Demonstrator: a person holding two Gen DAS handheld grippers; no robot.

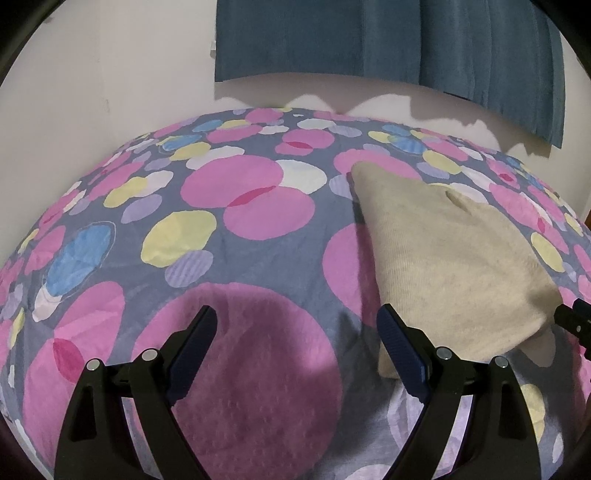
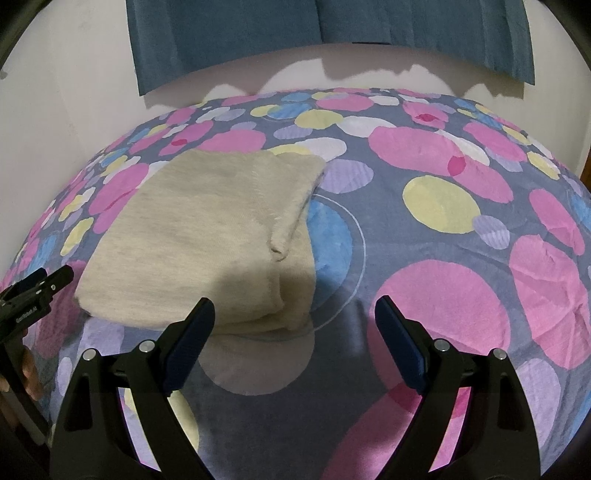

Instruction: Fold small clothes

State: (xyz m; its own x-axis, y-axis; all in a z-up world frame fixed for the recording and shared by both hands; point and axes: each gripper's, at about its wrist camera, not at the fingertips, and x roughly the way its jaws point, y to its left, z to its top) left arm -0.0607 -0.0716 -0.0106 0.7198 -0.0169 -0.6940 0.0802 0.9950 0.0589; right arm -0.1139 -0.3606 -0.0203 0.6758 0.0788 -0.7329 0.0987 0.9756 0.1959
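Observation:
A beige knitted garment [image 1: 450, 266] [image 2: 207, 236] lies folded flat on a bed covered by a grey sheet with coloured circles [image 1: 240, 206] [image 2: 443, 206]. My left gripper [image 1: 299, 325] hovers open just left of the garment's near corner, its right finger beside the fabric edge, nothing between its jaws. My right gripper [image 2: 295, 317] also stands open, empty, over the sheet just right of the garment's near edge; its left finger overlaps the fabric in the right wrist view. Each gripper shows at the edge of the other's view: the right gripper [image 1: 576, 321], the left gripper [image 2: 33, 295].
A teal curtain [image 1: 388, 40] [image 2: 325, 29] hangs on the pale wall [image 1: 92, 81] behind the bed. Fingers of a hand [image 2: 27, 373] show at the lower left of the right wrist view. Bare sheet stretches left and right of the garment.

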